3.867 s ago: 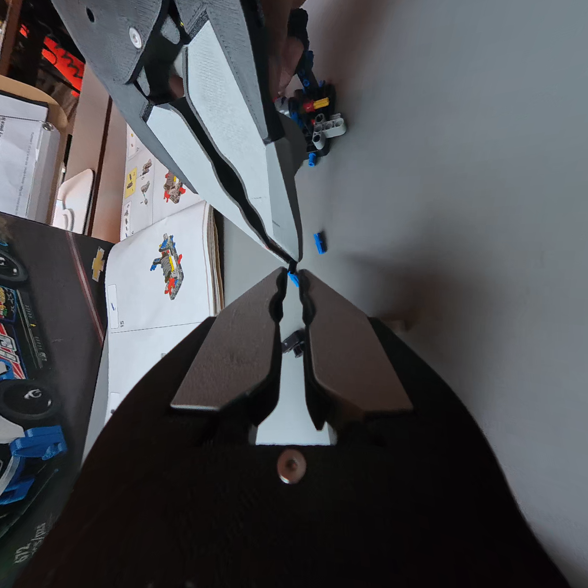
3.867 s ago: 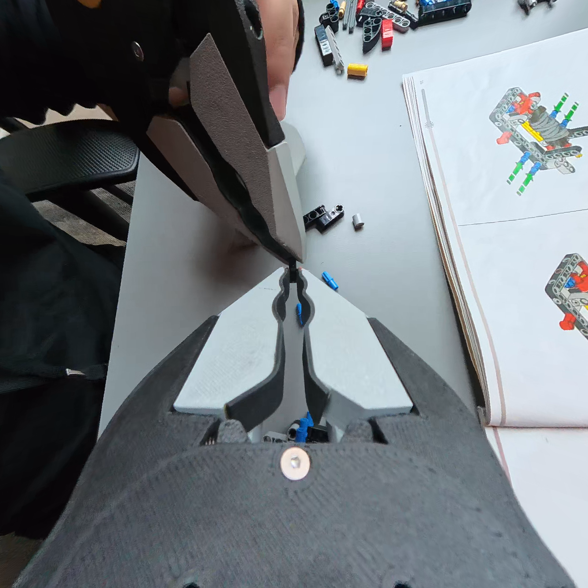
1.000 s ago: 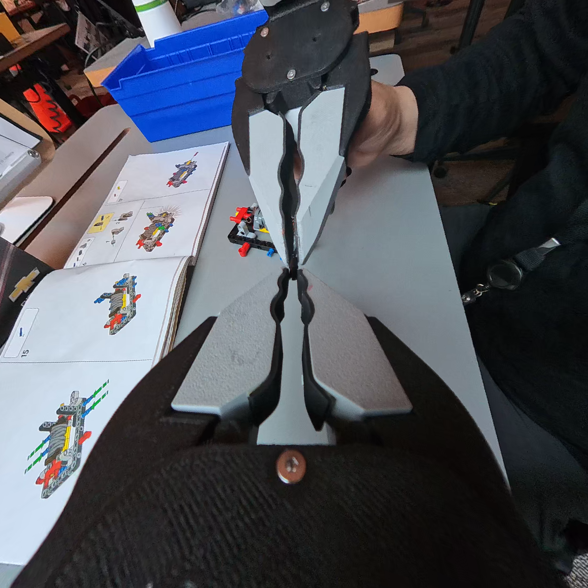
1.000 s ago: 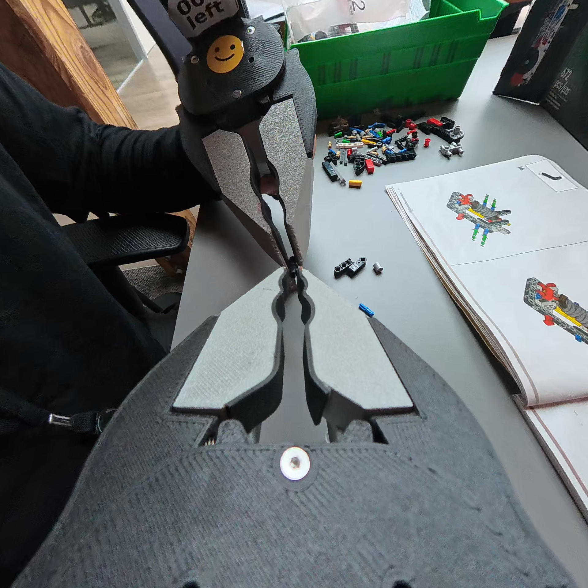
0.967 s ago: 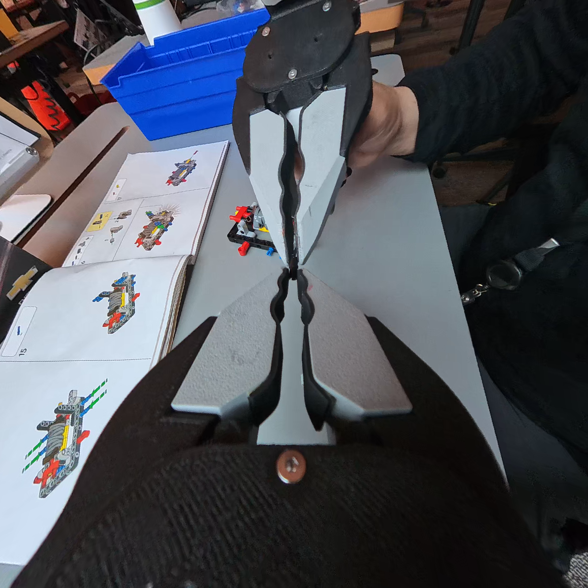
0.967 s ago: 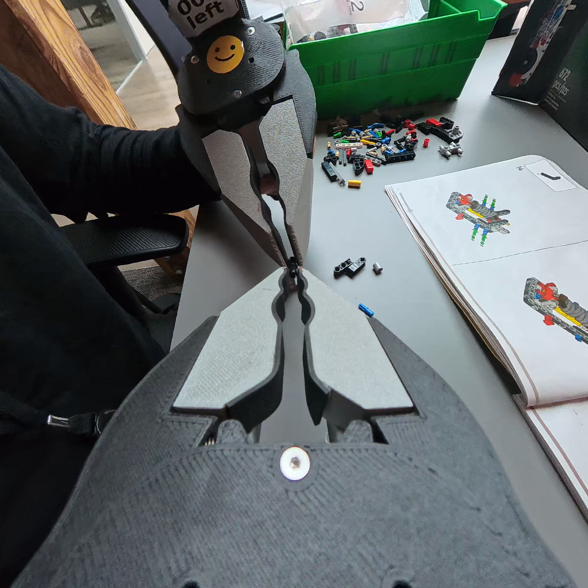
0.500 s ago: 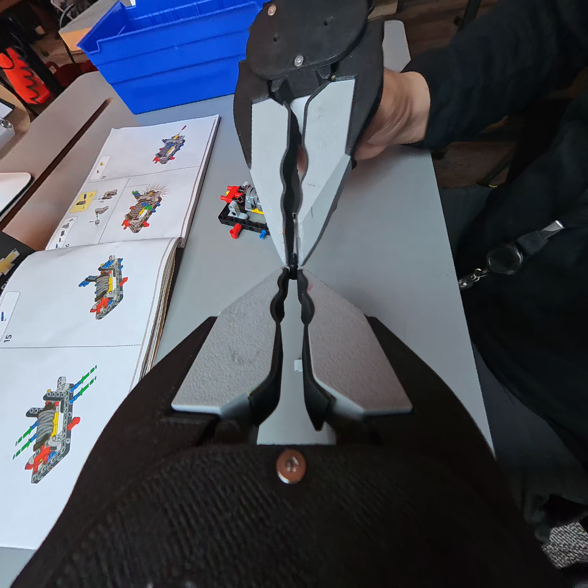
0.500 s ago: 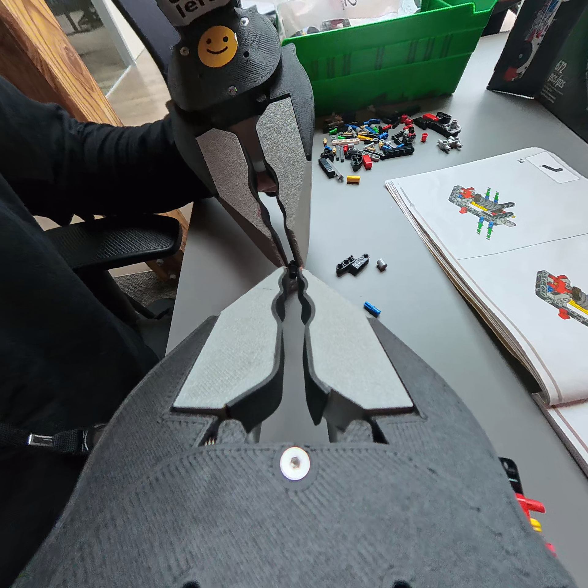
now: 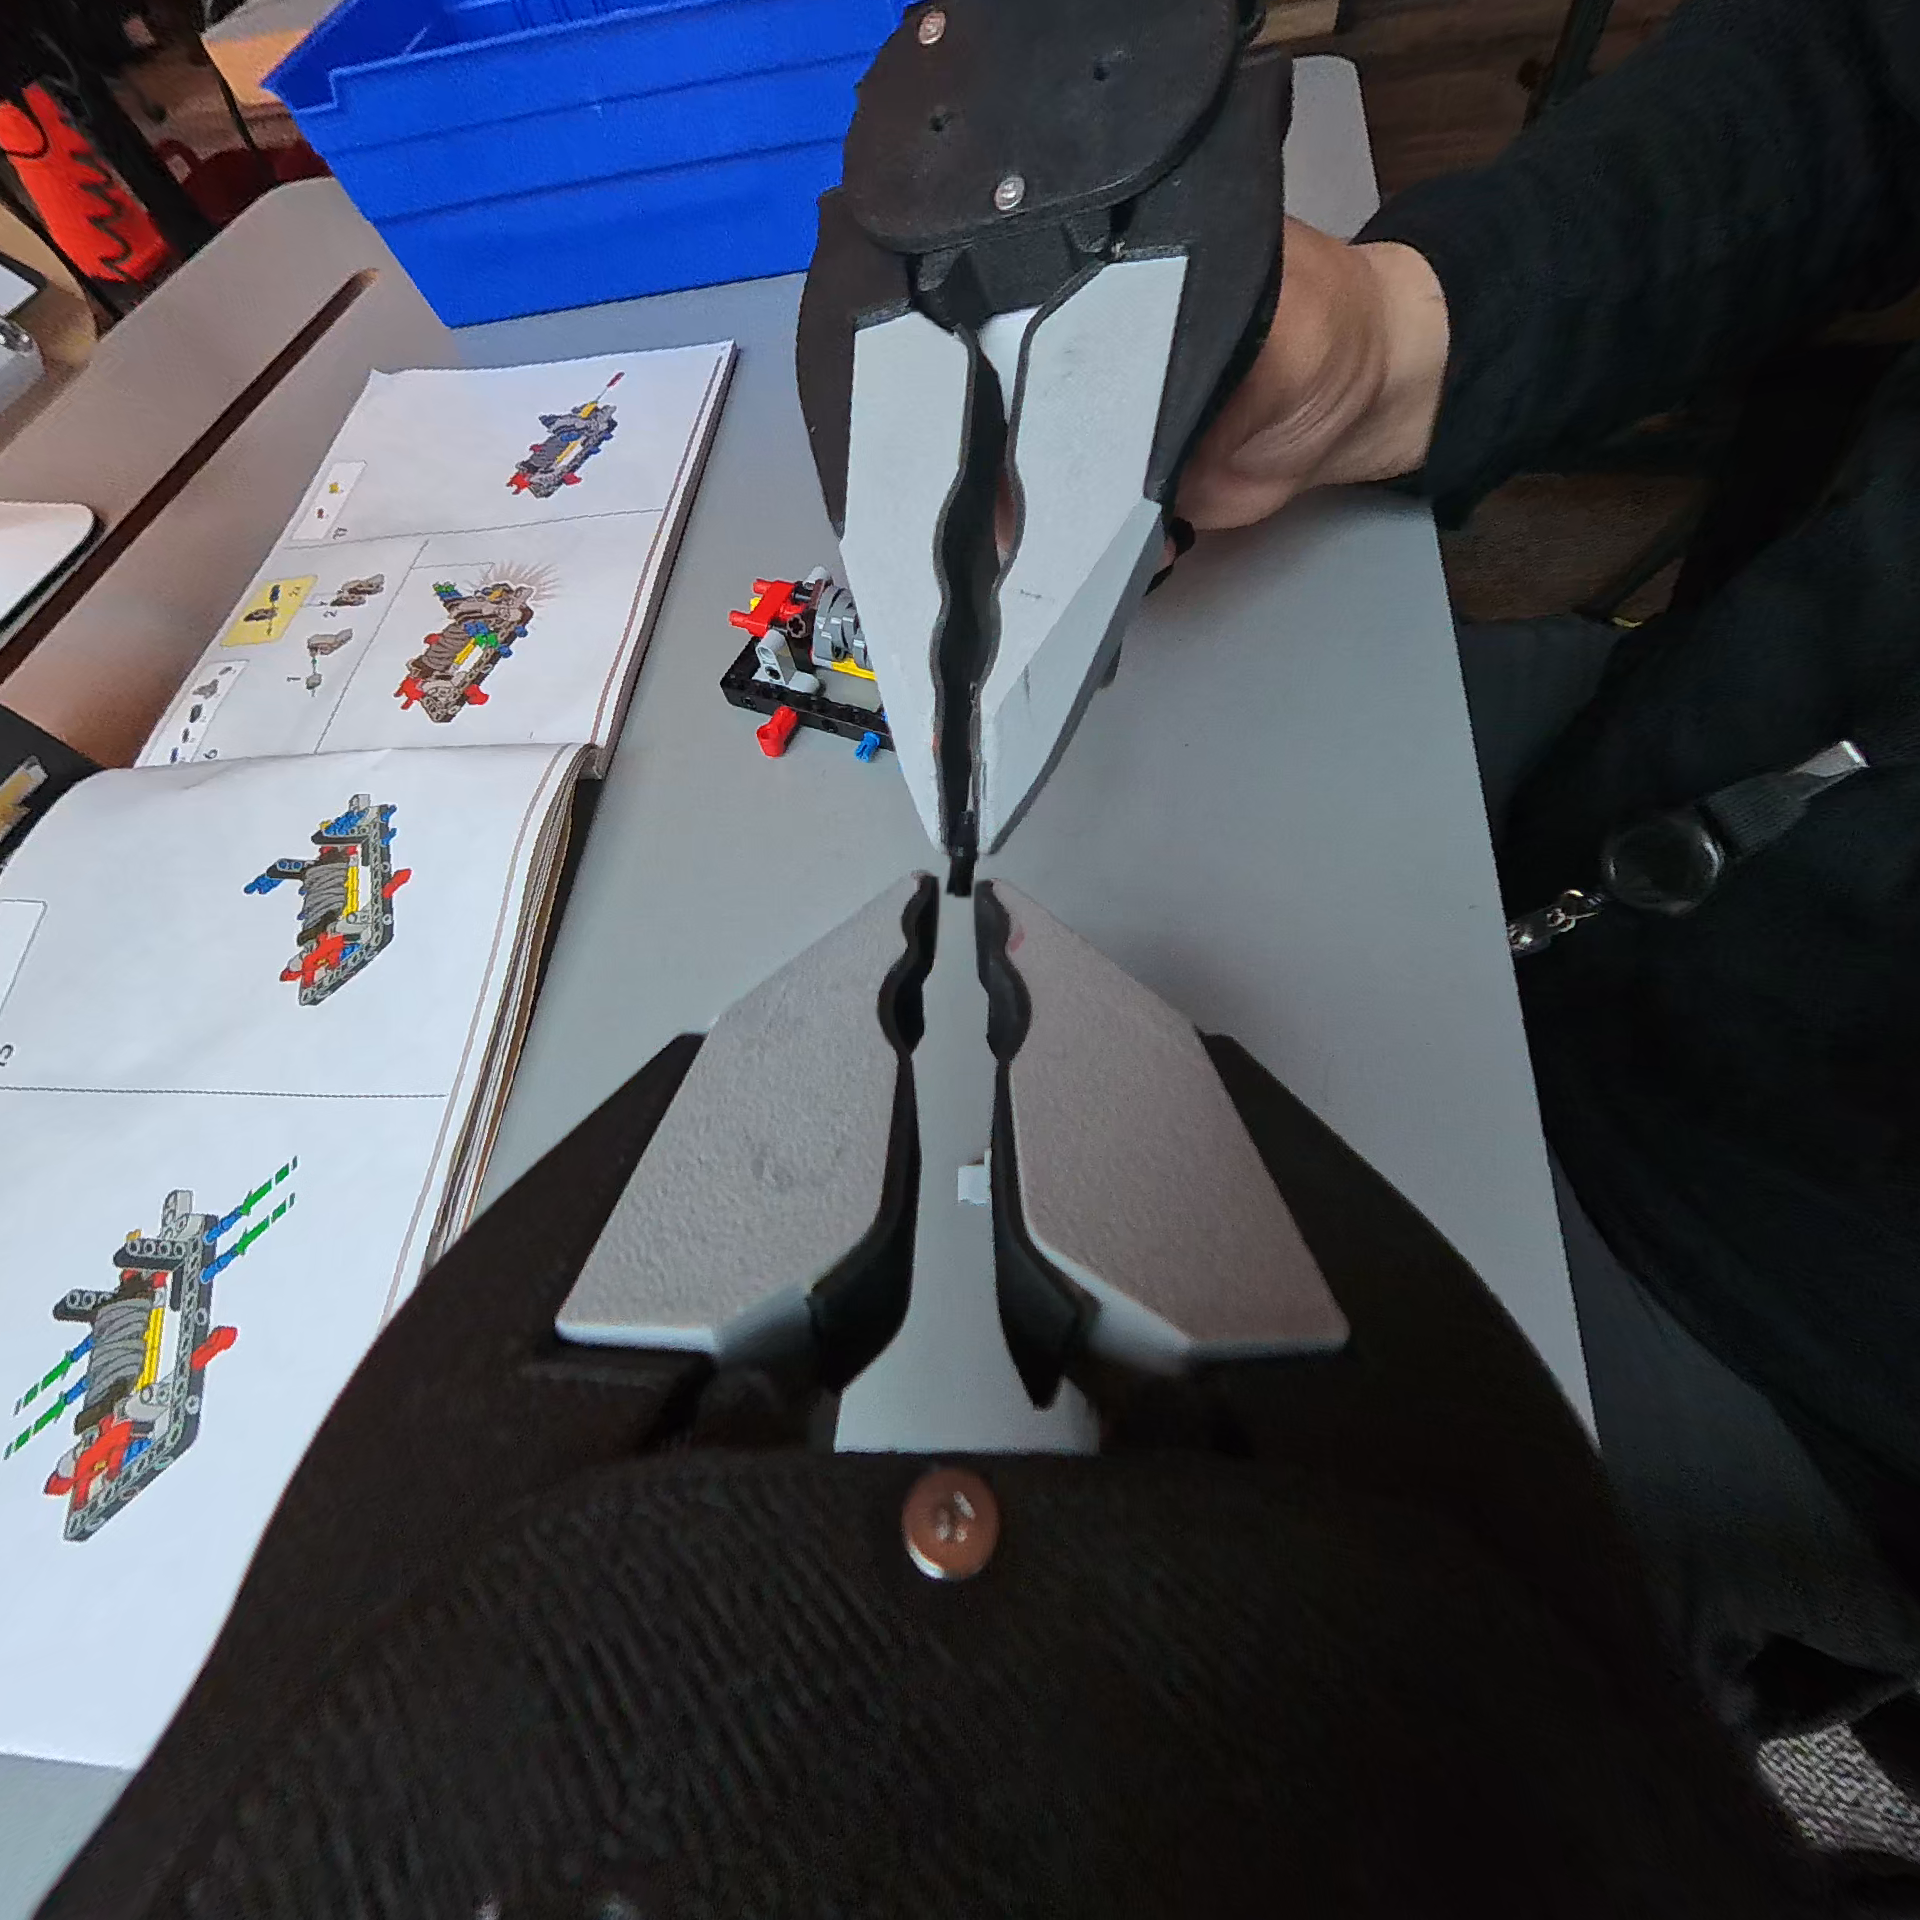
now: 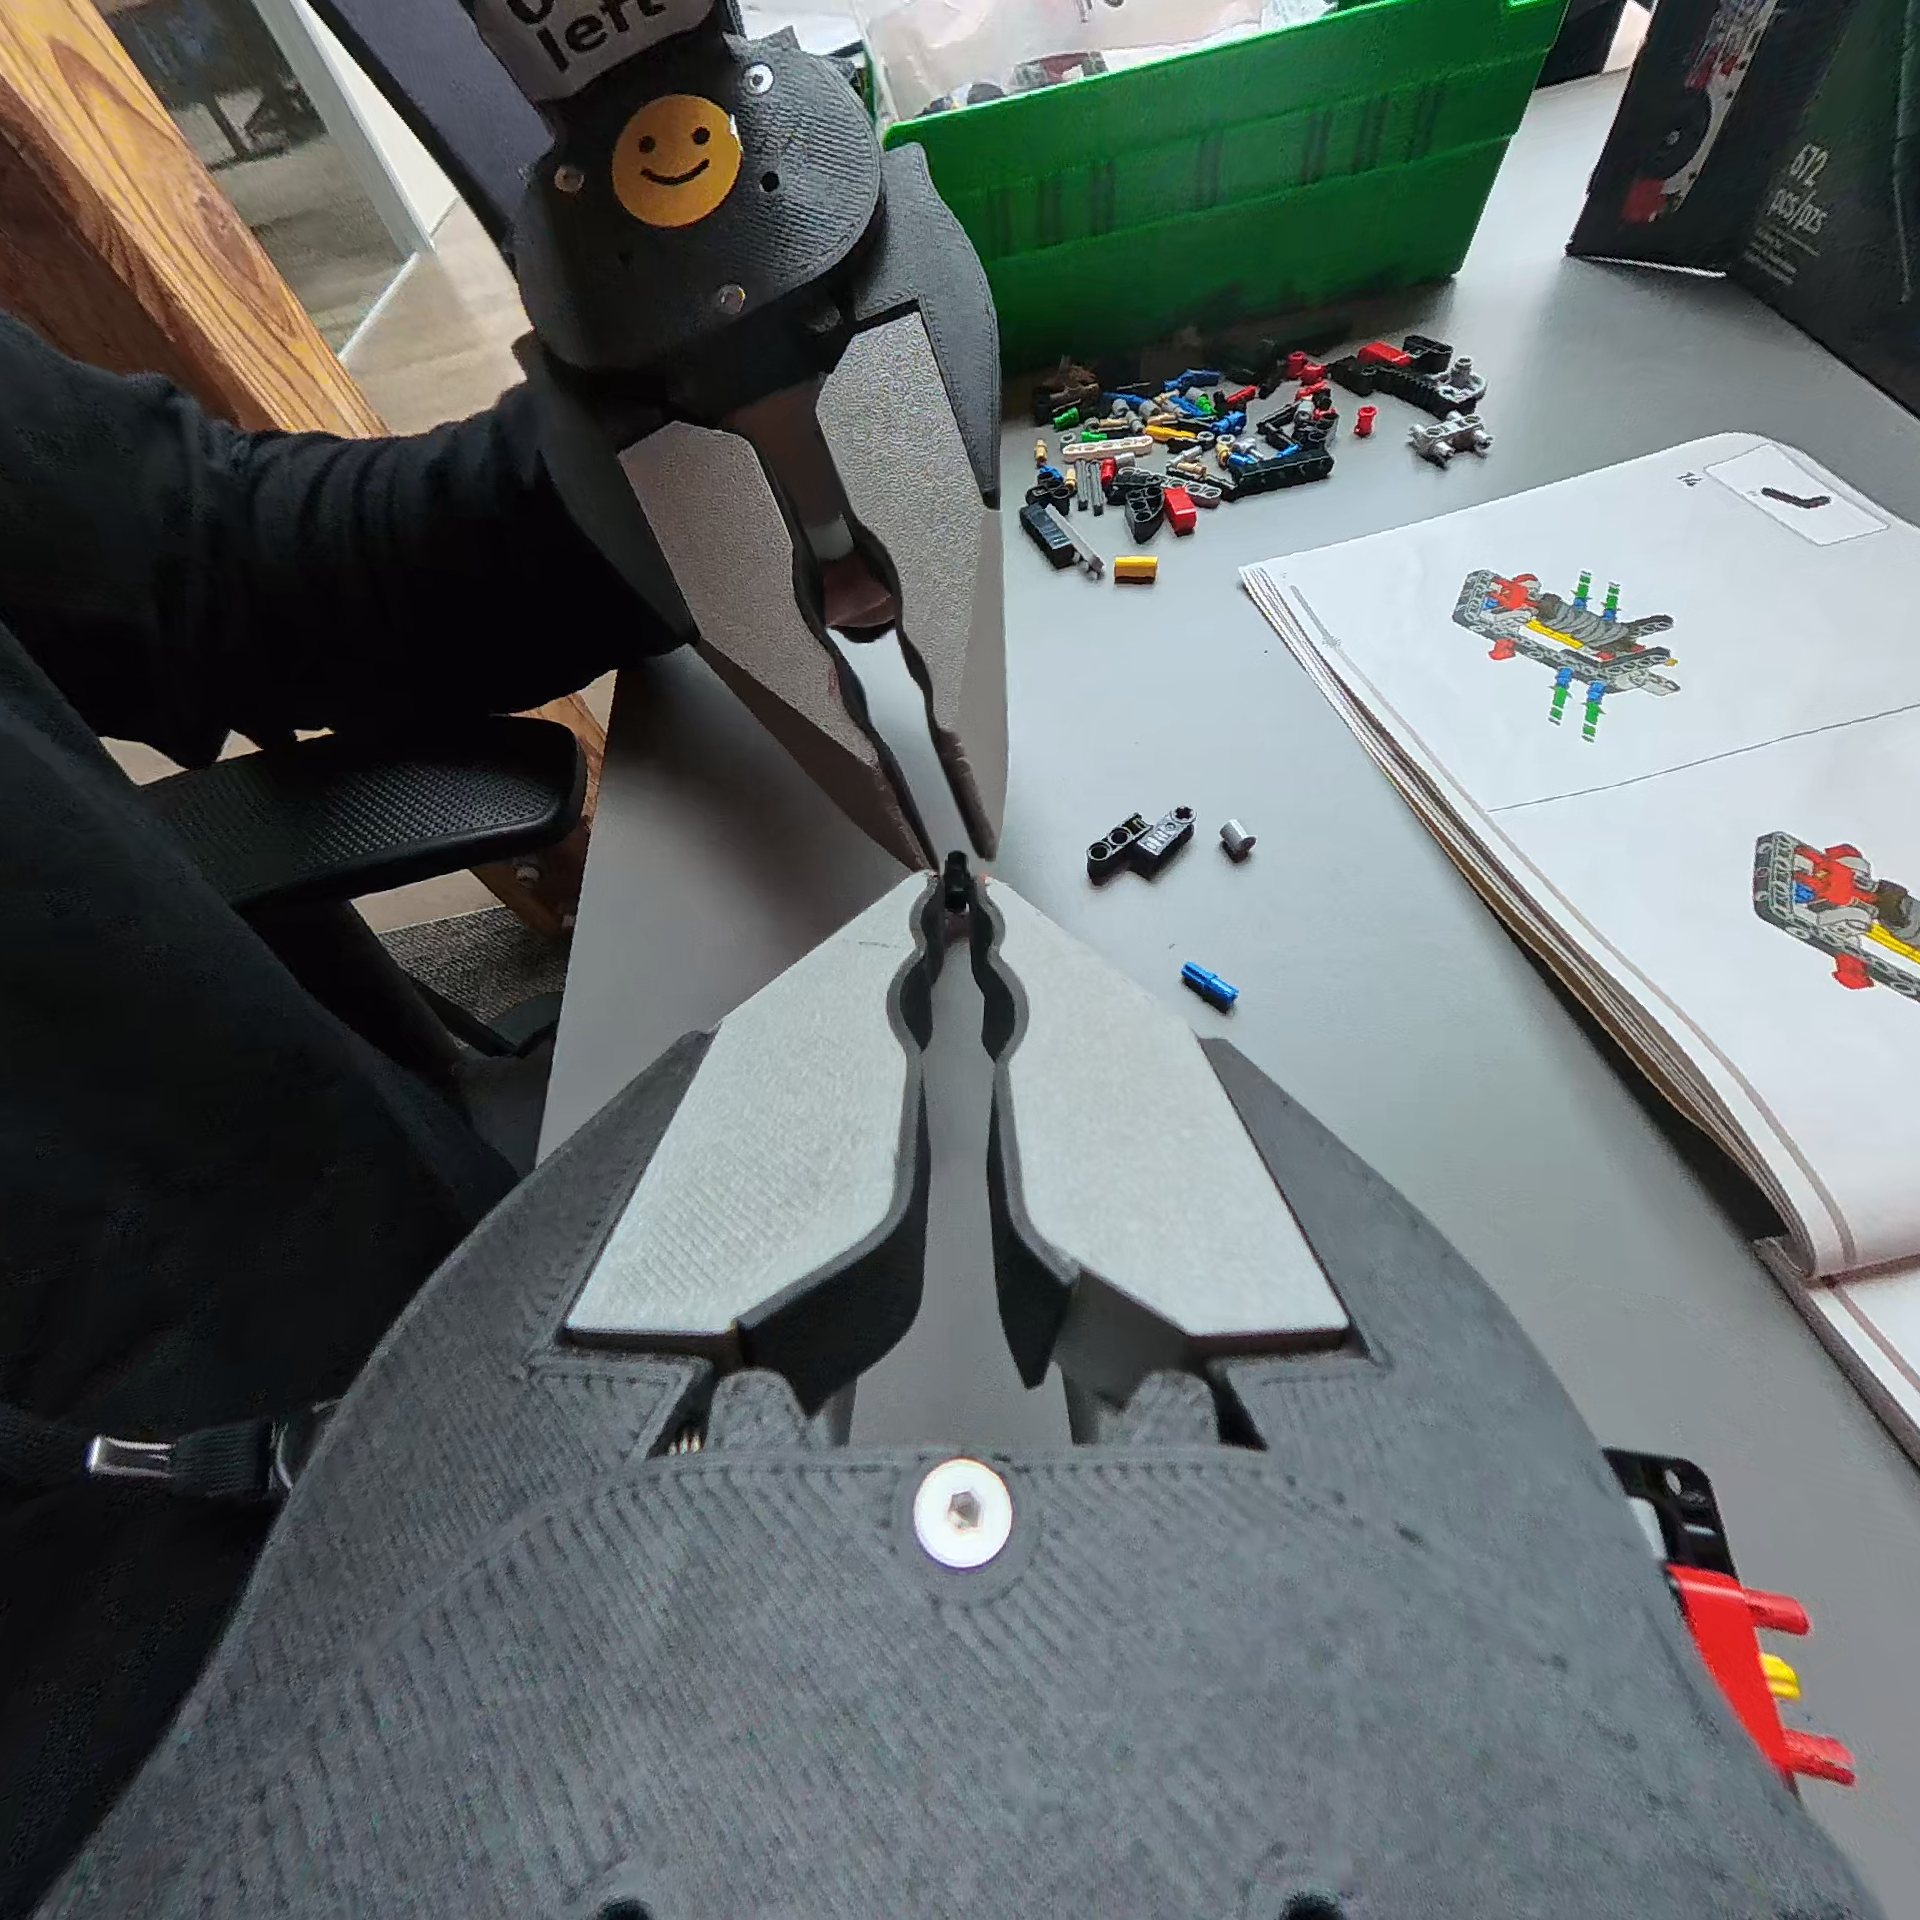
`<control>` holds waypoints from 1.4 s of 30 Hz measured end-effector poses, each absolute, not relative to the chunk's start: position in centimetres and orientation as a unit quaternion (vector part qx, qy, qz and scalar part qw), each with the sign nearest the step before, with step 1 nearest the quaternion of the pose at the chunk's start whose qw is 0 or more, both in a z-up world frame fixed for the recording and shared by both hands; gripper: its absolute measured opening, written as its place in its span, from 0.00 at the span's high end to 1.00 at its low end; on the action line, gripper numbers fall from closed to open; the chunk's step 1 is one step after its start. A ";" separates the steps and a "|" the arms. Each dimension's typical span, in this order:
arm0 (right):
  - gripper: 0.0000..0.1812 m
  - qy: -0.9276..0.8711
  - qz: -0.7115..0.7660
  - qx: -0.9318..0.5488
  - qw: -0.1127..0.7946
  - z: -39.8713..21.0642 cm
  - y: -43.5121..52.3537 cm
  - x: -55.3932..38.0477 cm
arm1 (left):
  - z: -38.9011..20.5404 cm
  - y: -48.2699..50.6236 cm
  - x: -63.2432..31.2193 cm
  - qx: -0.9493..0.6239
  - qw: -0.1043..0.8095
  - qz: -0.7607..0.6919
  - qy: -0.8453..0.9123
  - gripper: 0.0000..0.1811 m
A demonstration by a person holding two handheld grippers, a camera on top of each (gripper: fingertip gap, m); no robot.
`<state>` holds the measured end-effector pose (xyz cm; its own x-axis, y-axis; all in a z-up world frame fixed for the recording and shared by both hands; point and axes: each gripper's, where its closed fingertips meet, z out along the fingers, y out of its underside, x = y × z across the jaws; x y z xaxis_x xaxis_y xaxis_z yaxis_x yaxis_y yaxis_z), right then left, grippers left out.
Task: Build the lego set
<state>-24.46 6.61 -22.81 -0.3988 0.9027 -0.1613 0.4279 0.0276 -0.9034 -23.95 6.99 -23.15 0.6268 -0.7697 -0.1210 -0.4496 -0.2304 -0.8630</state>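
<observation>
On the grey bench (image 9: 1299, 831), from the left wrist view, an open instruction booklet (image 9: 312, 935) lies at the left, with a blue bin (image 9: 582, 177) behind it. Just right of the booklet sits the partly built lego assembly (image 9: 800, 675), black-framed with red and grey parts. Above the bench's middle the 2 tools meet tip to tip: the left tool (image 9: 956, 902) has its jaws parted by a narrow gap, while the right tool (image 9: 961, 831) is closed on a small black pin (image 9: 961, 868) that sticks out from its tips into that gap. From the right wrist view, the pin (image 10: 956, 883) is pinched at the right tool's (image 10: 956, 899) tips, with a black connector piece (image 10: 1141, 844), a grey bush (image 10: 1236, 840) and a blue pin (image 10: 1208, 985) on the bench to the right. Farther back, loose lego pieces (image 10: 1226, 447) lie before a green bin (image 10: 1226, 197).
</observation>
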 end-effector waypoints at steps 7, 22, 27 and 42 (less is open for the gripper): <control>1.00 -0.678 0.486 -0.497 0.240 -23.4 7.0 -24.0 | -24.1 6.1 -26.1 -0.793 0.452 -0.165 0.373 0.89; 1.00 -0.674 0.493 -0.503 0.222 -24.4 7.0 -21.9 | -27.8 4.0 -29.1 -0.766 0.375 -0.093 0.514 0.82; 0.99 -0.674 0.492 -0.505 0.219 -24.7 7.0 -21.2 | -29.7 4.6 -28.7 -0.756 0.325 -0.081 0.563 0.77; 0.99 -0.701 0.486 -0.487 0.189 -25.0 5.9 -20.1 | -30.1 2.8 -25.2 -0.917 0.235 -0.245 0.210 0.96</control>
<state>-20.11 5.87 -25.02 -0.4549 0.8660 -0.2077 0.4990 0.0547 -0.8649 -25.21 2.75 -30.08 0.7922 -0.4995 0.3507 -0.2693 -0.8018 -0.5335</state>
